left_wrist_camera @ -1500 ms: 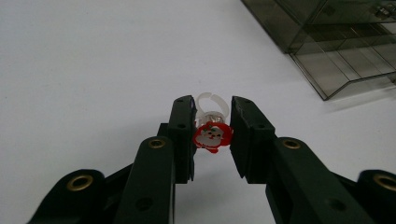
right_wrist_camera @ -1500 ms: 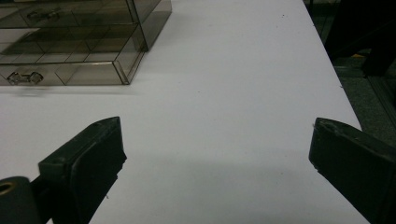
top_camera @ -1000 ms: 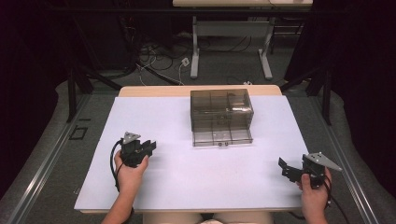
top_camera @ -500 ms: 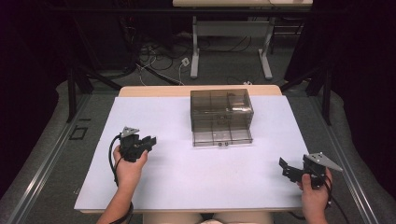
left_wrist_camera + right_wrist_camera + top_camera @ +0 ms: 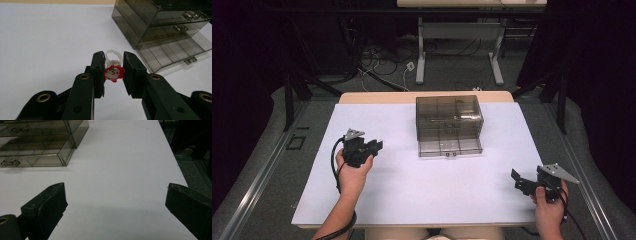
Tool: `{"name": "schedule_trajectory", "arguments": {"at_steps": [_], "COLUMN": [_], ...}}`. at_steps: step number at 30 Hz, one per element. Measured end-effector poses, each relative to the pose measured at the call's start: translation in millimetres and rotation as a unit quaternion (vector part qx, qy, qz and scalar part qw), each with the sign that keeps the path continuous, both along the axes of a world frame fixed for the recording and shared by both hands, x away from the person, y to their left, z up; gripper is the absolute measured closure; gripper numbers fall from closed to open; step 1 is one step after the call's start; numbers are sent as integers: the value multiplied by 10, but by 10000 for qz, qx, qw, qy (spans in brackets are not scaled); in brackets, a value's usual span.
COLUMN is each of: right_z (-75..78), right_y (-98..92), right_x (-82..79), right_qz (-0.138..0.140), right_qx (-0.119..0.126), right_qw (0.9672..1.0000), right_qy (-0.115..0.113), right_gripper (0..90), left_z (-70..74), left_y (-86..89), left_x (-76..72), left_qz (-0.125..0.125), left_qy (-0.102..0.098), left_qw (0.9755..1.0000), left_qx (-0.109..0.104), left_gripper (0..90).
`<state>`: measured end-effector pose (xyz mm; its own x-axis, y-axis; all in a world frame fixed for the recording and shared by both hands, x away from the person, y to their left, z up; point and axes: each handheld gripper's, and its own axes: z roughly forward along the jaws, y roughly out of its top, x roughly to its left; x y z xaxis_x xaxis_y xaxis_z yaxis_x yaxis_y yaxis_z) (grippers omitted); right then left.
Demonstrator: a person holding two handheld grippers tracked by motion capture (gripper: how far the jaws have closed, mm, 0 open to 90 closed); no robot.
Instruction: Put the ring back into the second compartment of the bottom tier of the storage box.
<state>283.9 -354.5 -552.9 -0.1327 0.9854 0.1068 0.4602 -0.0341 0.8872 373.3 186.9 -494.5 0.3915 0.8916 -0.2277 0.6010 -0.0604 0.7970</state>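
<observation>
Red Santa ring [image 5: 114,73] is sitting pinched in my left gripper [image 5: 113,72], lined up toward the smoky drawer box's [image 5: 160,32] pulled-out bottom drawer [image 5: 175,53]; my right gripper [image 5: 116,210] is idling wide open, empty.

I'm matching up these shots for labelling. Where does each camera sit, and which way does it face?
High view: above the person's side, looking forward and down on the white table; both forearms, left gripper, right gripper.
Left gripper view: rides that gripper, looks along jaws clamping a toy ring toward the drawer box.
Right gripper view: rides that gripper, looks along wide-open jaws across the table.
All three share the drawer box.
</observation>
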Motion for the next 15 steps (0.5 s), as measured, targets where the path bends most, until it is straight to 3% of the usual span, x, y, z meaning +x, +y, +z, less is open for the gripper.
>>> {"name": "schedule_trajectory", "arguments": {"at_steps": [5,6,15], "right_z": [0,-19,-20], "right_y": [7,23,30], "right_x": [-2,15,13], "right_qz": [26,-55,-41], "right_qx": [3,32,28], "right_qw": [10000,9999,9999], "right_qy": [14,-136,-129], "right_gripper": [29,29,29], "left_z": [48,47,97], "left_y": [-39,-61,-144], "left_x": [37,46,112], "left_qz": [-79,-30,-105], "left_qy": [37,8,26], "left_qw": [10000,10000,9999], "left_qx": [2,-58,-70], "left_gripper": [713,713,714]}}
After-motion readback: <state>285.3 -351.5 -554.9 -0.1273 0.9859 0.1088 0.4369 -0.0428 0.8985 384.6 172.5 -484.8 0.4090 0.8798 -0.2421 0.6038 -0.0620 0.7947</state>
